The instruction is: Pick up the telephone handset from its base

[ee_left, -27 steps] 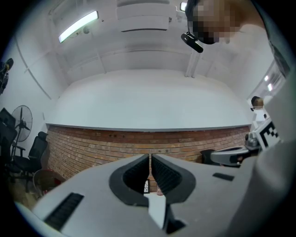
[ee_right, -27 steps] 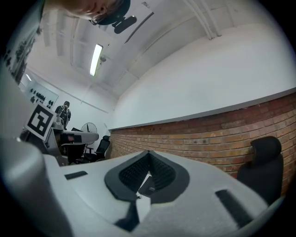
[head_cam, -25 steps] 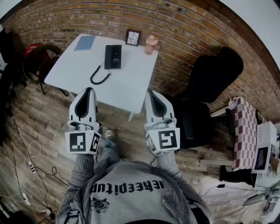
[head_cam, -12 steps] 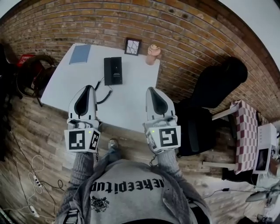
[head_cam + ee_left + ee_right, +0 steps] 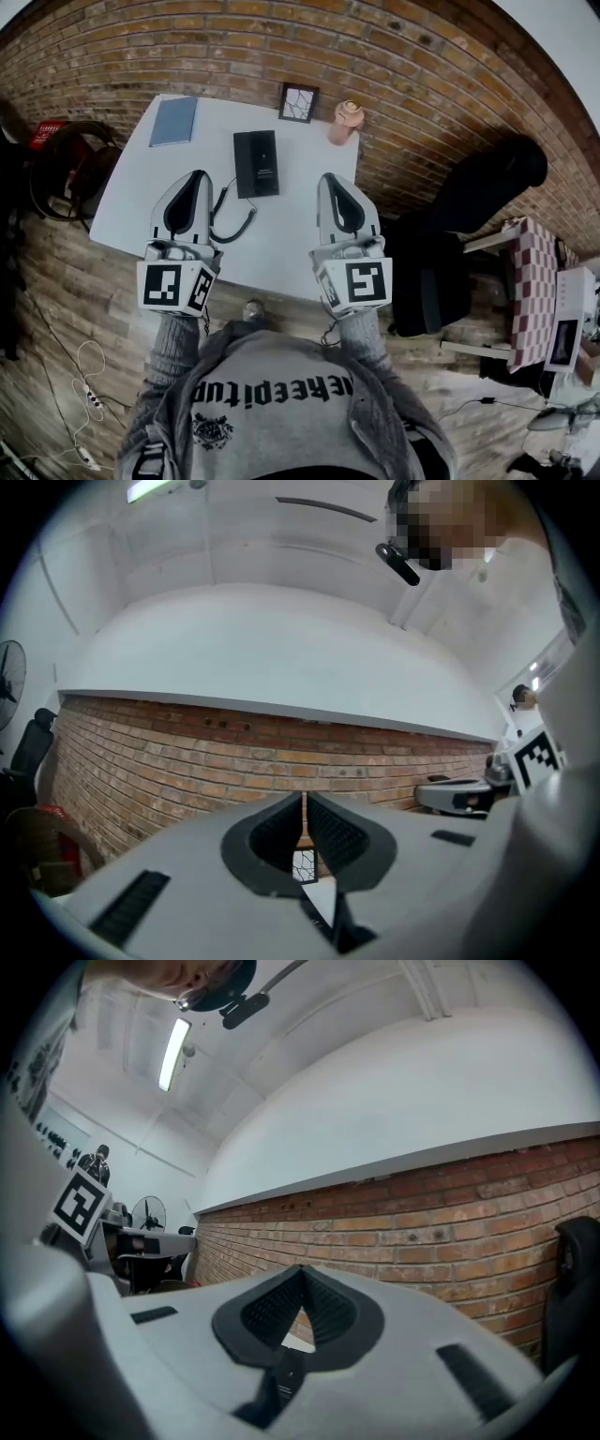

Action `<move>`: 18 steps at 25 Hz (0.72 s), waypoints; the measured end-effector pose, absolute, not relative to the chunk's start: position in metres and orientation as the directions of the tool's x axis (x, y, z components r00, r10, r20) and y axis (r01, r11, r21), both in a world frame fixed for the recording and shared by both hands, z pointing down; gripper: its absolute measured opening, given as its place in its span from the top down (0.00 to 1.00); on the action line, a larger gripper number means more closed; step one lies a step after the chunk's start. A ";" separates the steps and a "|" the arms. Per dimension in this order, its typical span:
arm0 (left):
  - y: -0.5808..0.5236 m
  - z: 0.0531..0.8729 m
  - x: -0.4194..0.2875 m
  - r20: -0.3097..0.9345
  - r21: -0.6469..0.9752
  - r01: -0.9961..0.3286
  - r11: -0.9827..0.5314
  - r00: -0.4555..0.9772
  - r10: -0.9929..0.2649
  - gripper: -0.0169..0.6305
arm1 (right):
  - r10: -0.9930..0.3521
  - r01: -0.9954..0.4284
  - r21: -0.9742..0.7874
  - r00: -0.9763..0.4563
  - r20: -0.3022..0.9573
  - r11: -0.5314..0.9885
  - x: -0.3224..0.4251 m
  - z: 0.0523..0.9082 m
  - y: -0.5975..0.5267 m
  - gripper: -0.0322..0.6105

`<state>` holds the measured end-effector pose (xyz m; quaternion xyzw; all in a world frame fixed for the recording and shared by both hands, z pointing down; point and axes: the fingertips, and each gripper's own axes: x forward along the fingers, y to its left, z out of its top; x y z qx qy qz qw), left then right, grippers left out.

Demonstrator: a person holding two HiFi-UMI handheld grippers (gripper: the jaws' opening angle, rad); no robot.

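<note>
A black telephone lies flat on the white table, its handset resting on the base. A black coiled cord curls from it toward the table's near edge. My left gripper hovers over the table left of the cord, shut and empty, its tip short of the phone. My right gripper is level with it to the phone's right, also shut with nothing in it. In the left gripper view the jaws meet against the brick wall. The right gripper view shows its jaws closed too.
A blue notebook lies at the table's far left. A small framed picture and a pink cup stand at the far edge by the brick wall. A black chair is on the right, a dark chair on the left.
The table and phone have drawn closer. Both grippers moved forward from over the floor to above the table's near half. Both stayed shut.
</note>
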<state>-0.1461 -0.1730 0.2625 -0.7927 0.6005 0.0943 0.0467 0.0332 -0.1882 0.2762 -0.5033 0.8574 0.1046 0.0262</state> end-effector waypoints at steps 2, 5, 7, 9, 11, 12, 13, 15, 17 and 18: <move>-0.187 0.268 -0.152 -0.189 0.052 -0.954 -0.295 0.281 -0.941 0.95 | -0.863 -0.872 0.148 -0.486 -0.137 0.467 0.026 0.281 -0.202 0.95; -0.207 0.281 -0.159 -0.152 0.082 -0.944 -0.319 0.305 -0.940 0.95 | -0.872 -0.876 0.134 -0.478 -0.108 0.463 0.018 0.293 -0.220 0.95; -0.219 0.295 -0.163 -0.143 0.109 -0.933 -0.344 0.327 -0.934 0.95 | -0.878 -0.879 0.119 -0.471 -0.084 0.461 0.014 0.303 -0.231 0.95; -0.230 0.308 -0.167 -0.123 0.134 -0.923 -0.360 0.345 -0.931 0.95 | -0.883 -0.882 0.105 -0.466 -0.058 0.459 0.011 0.314 -0.240 0.95; -0.239 0.322 -0.169 -0.086 0.150 -0.920 -0.361 0.352 -0.932 0.95 | -0.885 -0.883 0.097 -0.464 -0.029 0.460 0.009 0.325 -0.248 0.95; -0.242 0.329 -0.170 -0.067 0.157 -0.920 -0.360 0.354 -0.933 0.95 | -0.886 -0.883 0.094 -0.463 -0.016 0.460 0.008 0.330 -0.251 0.95; -0.246 0.336 -0.171 -0.048 0.164 -0.919 -0.358 0.355 -0.934 0.95 | -0.887 -0.884 0.090 -0.462 -0.003 0.460 0.007 0.336 -0.254 0.95; -0.254 0.351 -0.173 -0.008 0.183 -0.916 -0.357 0.362 -0.932 0.95 | -0.888 -0.885 0.081 -0.459 0.018 0.459 0.006 0.346 -0.260 0.95; -0.263 0.367 -0.174 0.035 0.202 -0.912 -0.358 0.372 -0.928 0.95 | -0.889 -0.886 0.075 -0.456 0.040 0.457 0.004 0.356 -0.266 0.95; -0.268 0.376 -0.174 0.057 0.208 -0.909 -0.360 0.379 -0.924 0.95 | -0.890 -0.887 0.073 -0.453 0.051 0.456 0.003 0.361 -0.269 0.95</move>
